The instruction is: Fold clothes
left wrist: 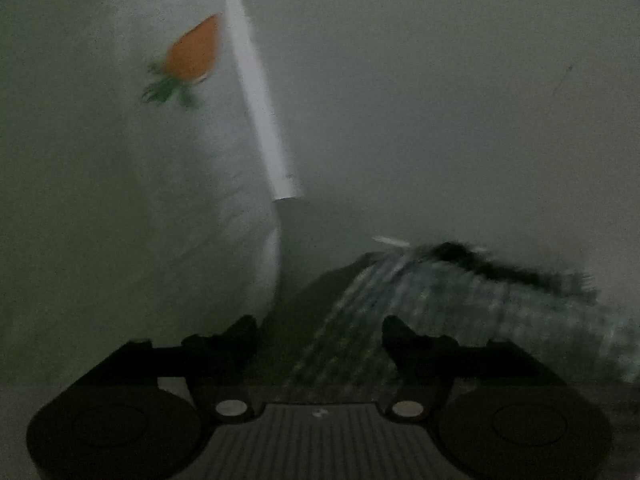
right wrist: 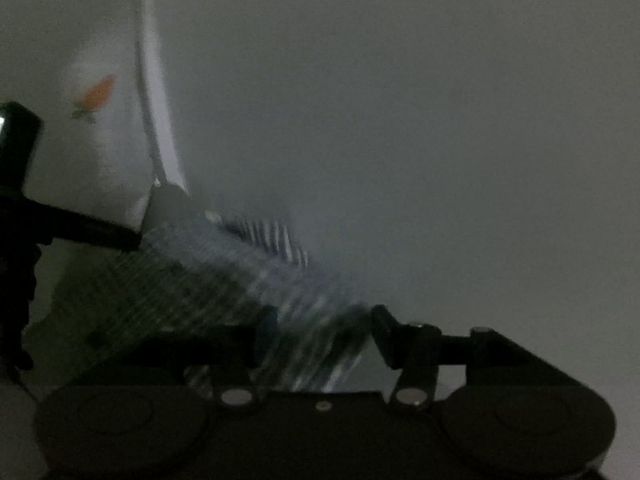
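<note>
Checked cloth [left wrist: 460,300] slumped on the pale worktop [left wrist: 460,100], between both sets of tongs.

It looks light, soft and floppy, so in my judgement it will sag from any single hold; an edge or corner near the dark trim at its far side seems the best place to take it. The left tongs [left wrist: 320,344] stand spread, cloth lying in the gap, and I see no pad pressing on it. The right tongs [right wrist: 320,332] are also spread, a blurred fold between the 2 fingers, apparently loose. Far left, a white fabric with a carrot motif [left wrist: 194,54] sits beside a white strip [left wrist: 256,92].
</note>
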The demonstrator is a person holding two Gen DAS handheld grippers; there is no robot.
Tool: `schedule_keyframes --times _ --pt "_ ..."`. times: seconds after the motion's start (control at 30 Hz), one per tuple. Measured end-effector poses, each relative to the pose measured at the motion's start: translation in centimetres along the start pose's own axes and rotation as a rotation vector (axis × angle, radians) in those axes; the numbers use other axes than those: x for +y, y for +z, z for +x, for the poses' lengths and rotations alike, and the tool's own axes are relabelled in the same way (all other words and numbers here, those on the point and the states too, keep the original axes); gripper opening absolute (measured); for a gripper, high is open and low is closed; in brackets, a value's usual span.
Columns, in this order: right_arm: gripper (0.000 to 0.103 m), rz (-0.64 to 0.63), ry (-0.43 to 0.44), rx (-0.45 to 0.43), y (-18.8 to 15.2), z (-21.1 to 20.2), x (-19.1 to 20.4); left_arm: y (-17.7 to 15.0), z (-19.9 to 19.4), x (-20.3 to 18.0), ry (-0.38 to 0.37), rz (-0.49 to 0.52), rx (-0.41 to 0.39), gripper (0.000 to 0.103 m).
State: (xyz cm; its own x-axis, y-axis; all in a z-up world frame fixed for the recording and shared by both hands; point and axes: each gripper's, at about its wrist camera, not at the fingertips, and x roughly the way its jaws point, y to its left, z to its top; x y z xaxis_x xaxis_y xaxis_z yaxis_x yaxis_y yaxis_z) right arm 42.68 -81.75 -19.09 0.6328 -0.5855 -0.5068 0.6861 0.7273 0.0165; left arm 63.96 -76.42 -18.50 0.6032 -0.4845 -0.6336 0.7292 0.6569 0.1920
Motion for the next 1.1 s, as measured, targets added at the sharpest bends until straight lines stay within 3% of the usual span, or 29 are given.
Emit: schedule_keyframes --times 0.1,0.2,0.27,0.3,0.4,0.47,0.5,0.53,0.7,0.77,0.83,0.9,1.03,1.1 --pt "0.028 -0.1 0.025 -0.118 -0.5 -0.2 1.5 -0.8 2.8 1.3 0.033 -0.058 0.012 0.072" --pt "0.013 -0.044 0.039 0.021 -1.8 4.6 2.3 -2.8 5.3 2.6 -0.018 -0.156 0.064 0.074" --pt "0.012 0.047 -0.009 0.14 -3.2 7.9 2.0 -3.6 6.4 3.0 -0.026 -0.179 0.066 0.078" --pt "0.011 0.076 -0.015 0.15 -3.2 8.2 1.7 -3.7 6.4 3.1 -0.025 -0.178 0.063 0.079" --pt "0.015 0.086 -0.016 0.155 -2.3 7.8 1.5 -3.6 5.4 3.6 -0.029 -0.178 0.043 0.078" --pt "0.023 0.054 0.002 0.134 -1.7 6.5 1.6 -3.4 3.8 4.3 -0.051 -0.203 0.019 0.078" --pt "0.033 0.033 0.014 0.123 -1.3 5.8 1.7 -3.4 2.6 4.6 -0.06 -0.221 0.006 0.078" --pt "0.049 0.015 0.022 0.109 -1.0 4.7 2.0 -3.5 1.3 5.0 -0.068 -0.239 -0.009 0.078" --pt "0.081 -0.03 0.17 0.01 0.9 -1.7 4.1 -4.5 -10.1 7.9 -0.055 -0.336 -0.108 0.078" --pt "0.083 -0.033 0.251 -0.041 1.8 -4.8 5.0 -6.1 -16.4 9.1 -0.016 -0.388 -0.149 0.08" --pt "0.089 -0.056 0.324 -0.071 2.5 -8.3 5.7 -7.6 -21.6 10.0 0.059 -0.41 -0.185 0.084" --pt "0.101 -0.098 0.444 -0.114 2.8 -12.4 6.8 -9.9 -28.0 10.7 0.189 -0.412 -0.237 0.084" --pt "0.103 -0.128 0.705 -0.228 2.6 -21.5 8.4 -14.9 -39.8 11.3 0.377 -0.423 -0.364 0.085" --pt "0.103 -0.133 0.773 -0.265 1.8 -26.3 9.1 -18.0 -45.9 11.7 0.425 -0.46 -0.42 0.103"
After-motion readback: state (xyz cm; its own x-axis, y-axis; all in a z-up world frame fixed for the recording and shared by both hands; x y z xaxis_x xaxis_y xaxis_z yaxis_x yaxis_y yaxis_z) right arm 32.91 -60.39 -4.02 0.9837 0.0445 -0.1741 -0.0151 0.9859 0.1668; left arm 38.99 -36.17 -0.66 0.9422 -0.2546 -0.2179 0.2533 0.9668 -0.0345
